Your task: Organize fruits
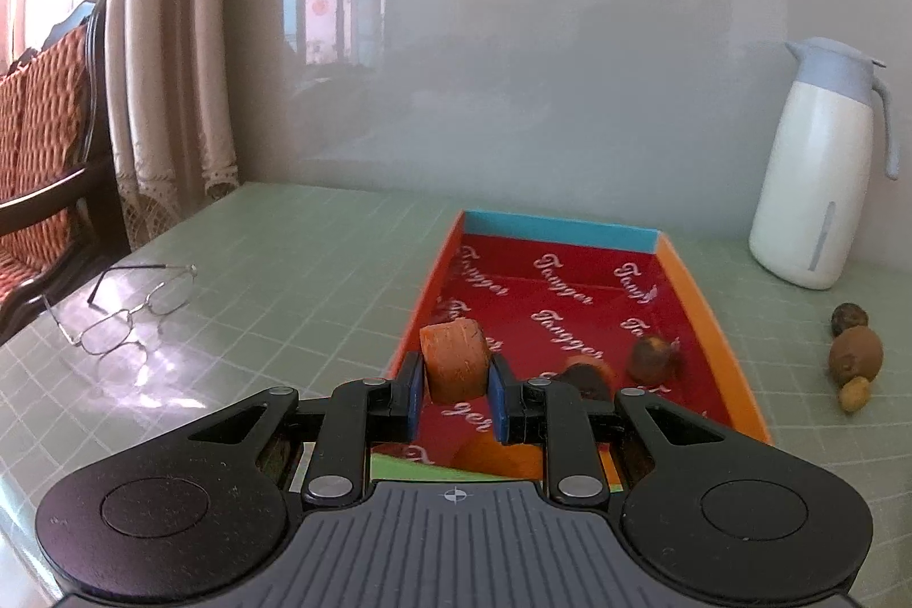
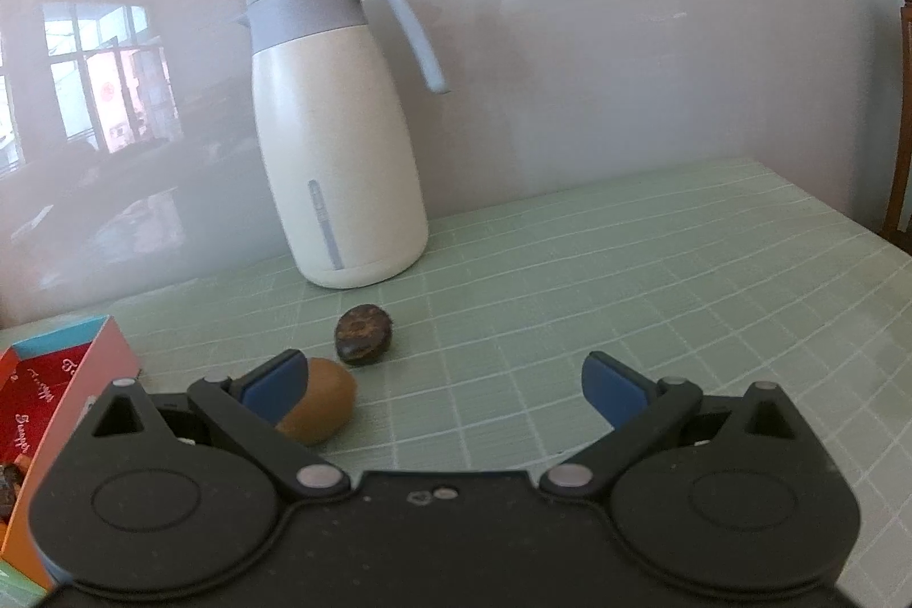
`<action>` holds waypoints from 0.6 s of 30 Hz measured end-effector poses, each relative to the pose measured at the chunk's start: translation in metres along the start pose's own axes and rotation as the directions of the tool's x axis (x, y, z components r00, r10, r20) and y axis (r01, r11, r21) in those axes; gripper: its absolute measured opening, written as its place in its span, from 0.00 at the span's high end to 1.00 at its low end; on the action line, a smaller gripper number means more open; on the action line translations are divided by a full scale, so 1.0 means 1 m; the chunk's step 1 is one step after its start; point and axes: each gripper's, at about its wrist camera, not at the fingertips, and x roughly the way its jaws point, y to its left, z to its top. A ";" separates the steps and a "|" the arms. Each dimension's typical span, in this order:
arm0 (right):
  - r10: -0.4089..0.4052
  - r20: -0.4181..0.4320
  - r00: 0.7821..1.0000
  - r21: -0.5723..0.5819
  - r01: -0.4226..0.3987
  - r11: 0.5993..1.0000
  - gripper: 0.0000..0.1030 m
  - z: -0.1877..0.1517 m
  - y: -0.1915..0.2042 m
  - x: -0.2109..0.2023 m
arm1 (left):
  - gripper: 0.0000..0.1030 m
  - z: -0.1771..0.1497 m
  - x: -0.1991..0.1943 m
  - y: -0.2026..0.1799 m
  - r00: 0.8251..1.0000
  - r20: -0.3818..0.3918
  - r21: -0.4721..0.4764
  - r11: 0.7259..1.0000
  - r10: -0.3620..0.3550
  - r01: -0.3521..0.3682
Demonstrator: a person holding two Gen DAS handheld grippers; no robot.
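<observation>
**Left gripper pinches orange chunk over the box; right gripper spread by the kiwi**

The left gripper (image 1: pixel 454 383) points fwd and slightly down over the near end of the red box (image 1: pixel 692 292), its blue pads pressed onto an orange chunk (image 1: pixel 454 358) (stubby, cut flat on top, looks like carrot). The chunk sits upright between the pads, above the box floor; whether it touches the floor can't be told. Inside the box, just right of the gripper, lie a dark fruit (image 1: pixel 587 378) and a brownish round fruit (image 1: pixel 652 357), both blurred. The box has orange side walls and a blue far wall.

The right gripper (image 2: pixel 444 394) is held level and low over the table (image 2: pixel 655 277), jaws spread wide w/ nothing between them. Its left pad (image 2: pixel 273 388) lies in front of a brown kiwi (image 2: pixel 325 405), which rests on the table outside the box; contact can't be judged. Just beyond the kiwi sits a dark wrinkled fruit (image 2: pixel 363 326), close to but apart from it. In the left wrist view a small yellowish fruit (image 1: pixel 855 392) lies by the kiwi's near side.

Further out: a white thermos jug (image 2: pixel 336 135) w/ grey-blue lid and handle stands near the wall, behind the loose fruits. A pair of glasses (image 1: pixel 134 309) lies folded open on the table well left of the box, near a chair (image 1: pixel 51 135) and curtain (image 1: pixel 171 38).
</observation>
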 end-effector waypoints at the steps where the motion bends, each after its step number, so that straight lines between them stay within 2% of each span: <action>1: 0.003 -0.001 1.000 -0.003 -0.003 1.000 0.00 0.000 0.002 0.001 | 0.77 0.000 0.001 0.001 1.000 0.000 -0.001 1.000 0.004 -0.004; 18: 0.009 0.006 1.000 0.000 -0.009 1.000 0.00 0.001 0.001 0.000 | 0.77 -0.003 0.003 -0.004 1.000 0.003 -0.006 1.000 -0.003 0.003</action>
